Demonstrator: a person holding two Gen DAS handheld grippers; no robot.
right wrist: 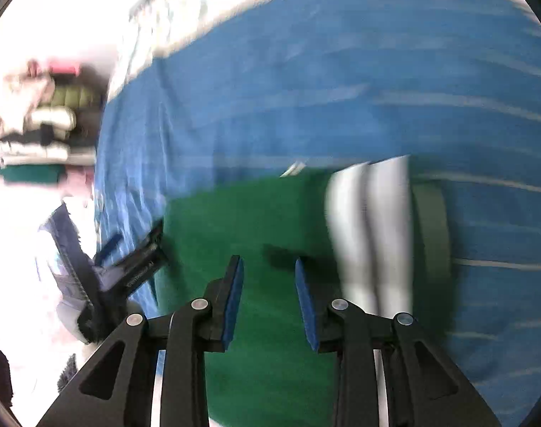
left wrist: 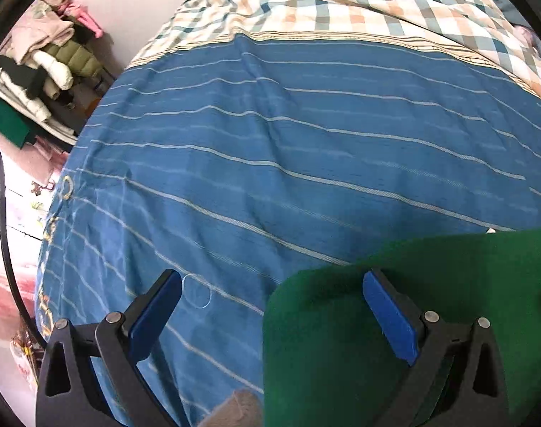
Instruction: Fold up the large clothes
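Note:
A green garment (left wrist: pixel 430 284) lies on the blue striped bedcover (left wrist: pixel 270 135) at the lower right of the left wrist view. My left gripper (left wrist: pixel 272 279) is open wide. Its right finger (left wrist: pixel 391 316) hangs over the green cloth, its left finger over the bare cover, and nothing is between them. The right wrist view is blurred. There the green garment (right wrist: pixel 256 220) shows white stripes (right wrist: pixel 370 227) and a darker band at its right side. My right gripper (right wrist: pixel 268 263) stands over the green cloth, jaws a little apart, pads clear of it. The left gripper (right wrist: pixel 135 263) shows at the garment's left edge.
A checked quilt (left wrist: pixel 341 10) covers the far end of the bed. A pile of folded and loose clothes (left wrist: pixel 46 67) sits left of the bed, also seen as a stack of clothes (right wrist: pixel 49 124). A black cable (left wrist: pixel 3 213) hangs by the left bed edge.

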